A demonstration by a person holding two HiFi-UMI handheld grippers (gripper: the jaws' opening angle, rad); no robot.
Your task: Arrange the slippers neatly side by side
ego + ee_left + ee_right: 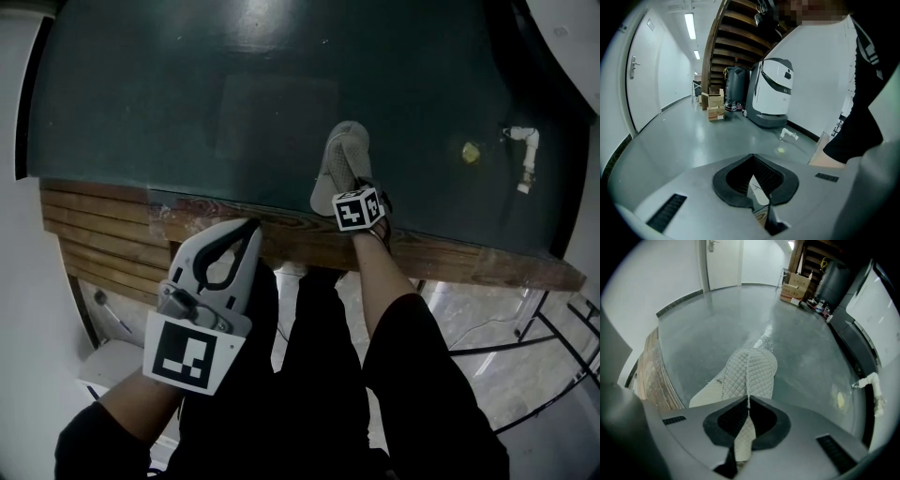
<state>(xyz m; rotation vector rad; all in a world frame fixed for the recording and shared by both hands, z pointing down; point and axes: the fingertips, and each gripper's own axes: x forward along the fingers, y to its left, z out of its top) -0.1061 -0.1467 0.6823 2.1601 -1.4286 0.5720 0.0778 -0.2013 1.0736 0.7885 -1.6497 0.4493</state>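
Noted: the right gripper [748, 400] is clamped on the quilted upper of the slipper [751, 370], whose long axis runs straight ahead from the near edge of the floor [736, 319] by the wooden step [281, 234]; the left gripper [249, 225], closed and empty, sits farther back.

Black sleeves [417, 349], black trousers [314, 375]. Left gripper [753, 158] and right gripper [748, 401]: pale grey shells, black jaw pads [724, 185], white cubes [358, 208] with black squares.

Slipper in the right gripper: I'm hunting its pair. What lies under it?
Beneath the slipper is grey floor. A pale flat piece juts out at its left; own sole or second slipper, I cannot tell. The quilted upper covers the rest.
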